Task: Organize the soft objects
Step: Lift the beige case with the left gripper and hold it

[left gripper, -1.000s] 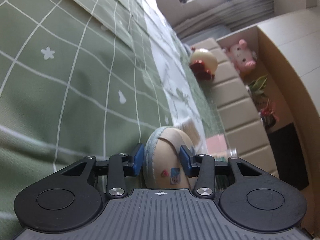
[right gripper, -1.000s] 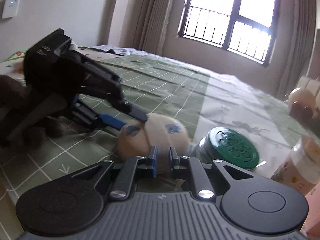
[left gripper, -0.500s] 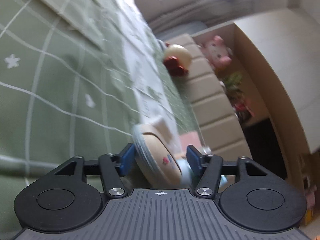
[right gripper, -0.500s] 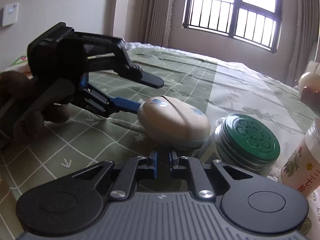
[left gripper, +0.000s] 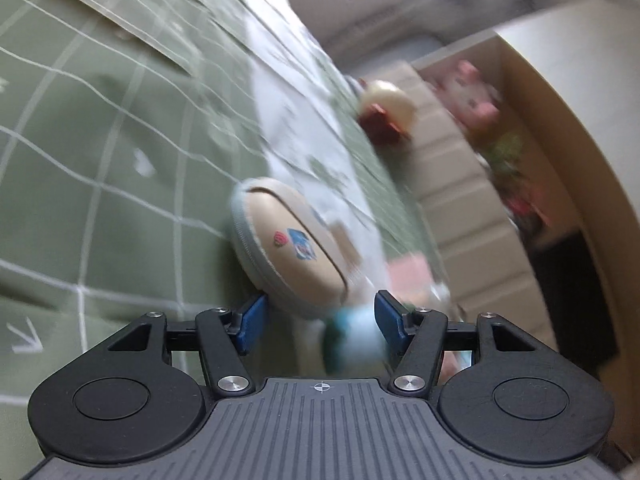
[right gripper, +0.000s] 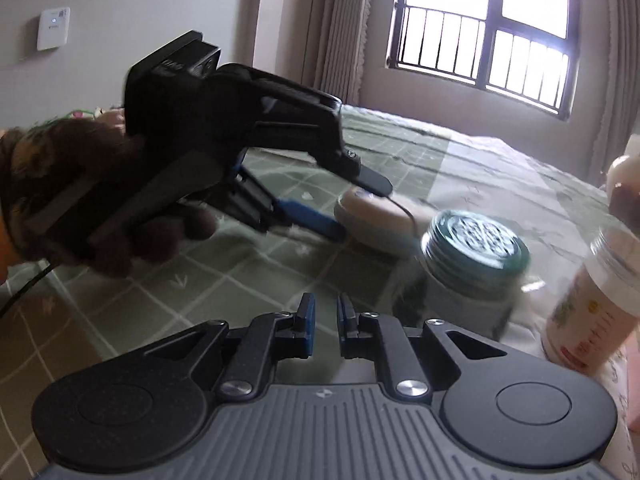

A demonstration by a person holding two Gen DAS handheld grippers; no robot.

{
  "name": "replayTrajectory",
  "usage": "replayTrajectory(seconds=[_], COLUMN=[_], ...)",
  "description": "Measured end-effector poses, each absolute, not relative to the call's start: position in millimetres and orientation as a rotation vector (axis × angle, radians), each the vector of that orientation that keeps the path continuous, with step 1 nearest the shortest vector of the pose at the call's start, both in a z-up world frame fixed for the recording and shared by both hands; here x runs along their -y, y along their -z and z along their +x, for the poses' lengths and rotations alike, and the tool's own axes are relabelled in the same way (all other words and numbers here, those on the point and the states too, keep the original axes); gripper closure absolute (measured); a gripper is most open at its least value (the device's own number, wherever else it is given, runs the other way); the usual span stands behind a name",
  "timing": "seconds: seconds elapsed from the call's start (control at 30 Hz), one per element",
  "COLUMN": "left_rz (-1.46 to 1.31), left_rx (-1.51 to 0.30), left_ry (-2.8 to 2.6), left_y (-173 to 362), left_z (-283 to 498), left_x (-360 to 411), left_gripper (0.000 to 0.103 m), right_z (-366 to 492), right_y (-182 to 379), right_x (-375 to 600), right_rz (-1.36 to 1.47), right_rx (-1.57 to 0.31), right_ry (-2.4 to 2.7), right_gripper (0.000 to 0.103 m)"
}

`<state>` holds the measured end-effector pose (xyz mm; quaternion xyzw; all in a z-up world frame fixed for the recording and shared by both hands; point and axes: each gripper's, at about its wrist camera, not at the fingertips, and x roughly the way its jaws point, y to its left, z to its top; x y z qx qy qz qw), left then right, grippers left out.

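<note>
A round beige zip pouch (left gripper: 290, 246) with small stickers lies on the green grid bedspread (left gripper: 100, 152). My left gripper (left gripper: 320, 320) is open, its blue pads just short of the pouch and not holding it. In the right wrist view the pouch (right gripper: 374, 220) lies beyond the left gripper (right gripper: 360, 208), whose fingers reach over it. My right gripper (right gripper: 323, 320) is nearly shut and empty, low over the bedspread in front of a jar.
A glass jar with a green lid (right gripper: 472, 260) stands right of the pouch, a clear bottle with a floral label (right gripper: 592, 312) further right. A round plush (left gripper: 386, 112) and a pink plush (left gripper: 476, 96) sit by the beige headboard (left gripper: 460, 208). A window (right gripper: 488, 28) is behind.
My left gripper opened, let go of the pouch and drew back; the pouch now lies flat on the bedspread by the jar. My right gripper pulled back and rose slightly.
</note>
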<state>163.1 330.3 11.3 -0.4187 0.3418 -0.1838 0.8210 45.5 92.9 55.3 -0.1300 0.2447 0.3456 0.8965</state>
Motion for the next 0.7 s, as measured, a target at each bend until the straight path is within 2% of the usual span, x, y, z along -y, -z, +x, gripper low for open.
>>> replayTrajectory(seconds=[0.03,0.07,0.17,0.3,0.4,0.47,0.53,0.57,0.6,0.7], left_rz=[-0.901,-0.921,-1.001,-0.988,-1.020,-1.041,-1.055,-1.061,-1.072,-1.107], left_rx=[-0.712,-0.694,-0.674,-0.660,-0.646,-0.634,-0.623,-0.618,-0.612,-0.598], left_ry=[0.356,0.324,0.233,0.219,0.235,0.248,0.263,0.270,0.279,0.290], left_y=[-10.0,-9.7,-4.4,0.3,3.3,6.2,8.9,9.3,10.4,13.9], left_z=[164.3,166.2,169.5,169.0,170.3,169.5,170.4,171.2,172.0,175.3], left_x=[-333.3,-336.3,-340.0,-341.1,-342.4,-345.2,-347.2,-347.6,-349.1,-353.1], left_gripper=[0.040,0.040,0.040,0.048,0.048,0.049,0.050,0.050,0.050,0.051], right_z=[45.7,45.7,45.2,77.0,145.0,201.9,253.5,276.3,296.6,337.6], right_y=[-55.2,-55.3,-70.8,-139.3,-179.9,-187.2,-180.1,-172.8,-161.5,-123.5], right_x=[-90.3,-87.4,-79.2,-61.7,-68.2,-79.4,-92.7,-99.0,-104.7,-116.6], right_rz=[-0.262,-0.258,-0.248,-0.187,-0.184,-0.155,-0.124,-0.104,-0.084,-0.005], right_rx=[-0.513,-0.515,-0.529,-0.513,-0.635,-0.786,-0.905,-0.953,-1.004,-1.142], right_ry=[-0.713,-0.708,-0.708,-0.738,-0.698,-0.670,-0.612,-0.567,-0.526,-0.456], right_gripper=[0.085,0.078,0.077,0.075,0.060,0.061,0.066,0.074,0.077,0.081])
